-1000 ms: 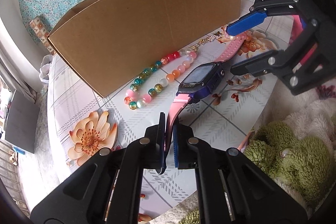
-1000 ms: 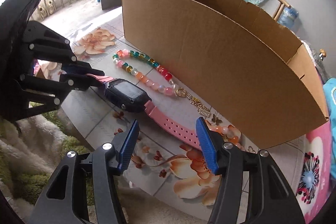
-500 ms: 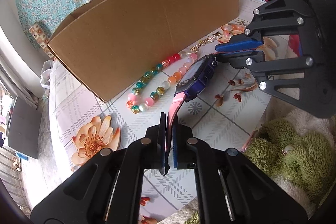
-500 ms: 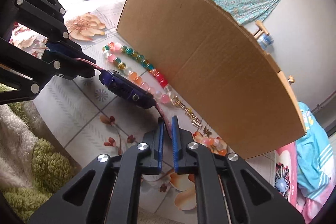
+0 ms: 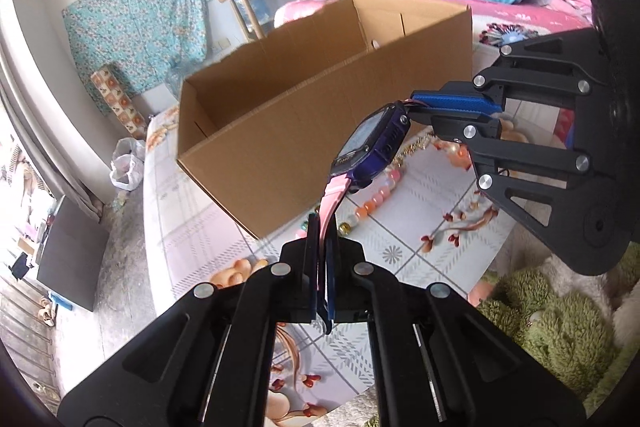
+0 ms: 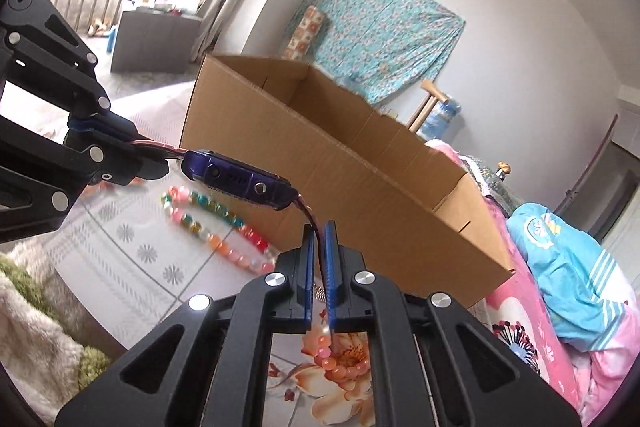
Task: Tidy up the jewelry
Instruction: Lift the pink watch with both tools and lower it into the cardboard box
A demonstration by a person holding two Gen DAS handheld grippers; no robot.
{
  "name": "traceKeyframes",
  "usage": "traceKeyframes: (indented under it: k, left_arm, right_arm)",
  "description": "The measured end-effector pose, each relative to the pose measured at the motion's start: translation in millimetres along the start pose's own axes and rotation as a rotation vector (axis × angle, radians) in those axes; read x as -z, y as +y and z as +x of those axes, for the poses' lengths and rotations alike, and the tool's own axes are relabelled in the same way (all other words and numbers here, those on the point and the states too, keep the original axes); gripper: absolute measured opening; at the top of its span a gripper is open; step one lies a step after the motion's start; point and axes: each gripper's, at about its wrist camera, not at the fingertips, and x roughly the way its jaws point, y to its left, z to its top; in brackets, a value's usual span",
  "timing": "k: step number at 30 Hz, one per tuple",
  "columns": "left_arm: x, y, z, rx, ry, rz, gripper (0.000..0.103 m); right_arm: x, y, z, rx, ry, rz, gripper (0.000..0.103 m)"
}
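One watch [image 5: 370,151] lifted off table, two grippers clamping straps

Pink-strapped watch [image 5: 370,151] pinched between both hand-held grippers, cardboard box [image 5: 320,99] behind

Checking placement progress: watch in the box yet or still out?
Out. The watch hangs in the air in front of the box, one strap pinched by the left gripper, the other by the right gripper.

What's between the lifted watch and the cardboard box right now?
Nothing solid. In the right wrist view the watch hangs in open air beside the cardboard box; only the bead necklace lies below, on the table.
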Motion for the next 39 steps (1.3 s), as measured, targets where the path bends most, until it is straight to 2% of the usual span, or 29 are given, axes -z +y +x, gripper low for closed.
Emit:
traceKeyframes:
  k: [6, 13, 16, 19, 22, 24, 26, 28, 32, 35, 39]
  left_arm:
    - [-20, 7, -27, -0.035, -0.086, -0.012, 0.003]
    - [-68, 27, -48, -0.085, -0.216, 0.017, 0.002]
    - [-93, 37, -44, -0.088, -0.242, 0.018, 0.002]
    - [-114, 50, -34, -0.081, -0.235, 0.013, 0.002]
    - [-139, 69, -11, -0.028, -0.171, -0.019, 0.002]
    - [-151, 82, 10, 0.018, -0.103, -0.05, 0.002]
    - [-162, 95, 41, 0.076, 0.005, -0.086, 0.002]
    - [-168, 108, 77, 0.142, 0.13, -0.134, 0.003]
    - [-170, 113, 138, 0.153, 0.303, -0.121, 0.003]
    - [-167, 119, 172, 0.205, 0.407, -0.146, 0.003]
    - [-162, 124, 204, 0.24, 0.518, -0.167, 0.004]
  right_arm:
    - [-22, -9, -25, 0.052, -0.092, 0.038, 0.005]
    - [-69, -53, -40, 0.117, -0.215, 0.09, 0.005]
    - [-88, -75, -25, 0.104, -0.227, 0.112, 0.004]
    - [-104, -98, -2, 0.044, -0.2, 0.131, 0.004]
    - [-118, -121, 34, -0.067, -0.117, 0.151, 0.004]
    - [-125, -137, 70, -0.184, -0.011, 0.177, 0.004]
    - [-128, -147, 111, -0.295, 0.118, 0.194, 0.004]
    - [-127, -146, 148, -0.366, 0.228, 0.195, 0.004]
    - [-119, -125, 215, -0.459, 0.457, 0.149, 0.003]
    - [-110, -107, 257, -0.525, 0.618, 0.116, 0.003]
    - [-103, -106, 294, -0.592, 0.74, 0.148, 0.004]
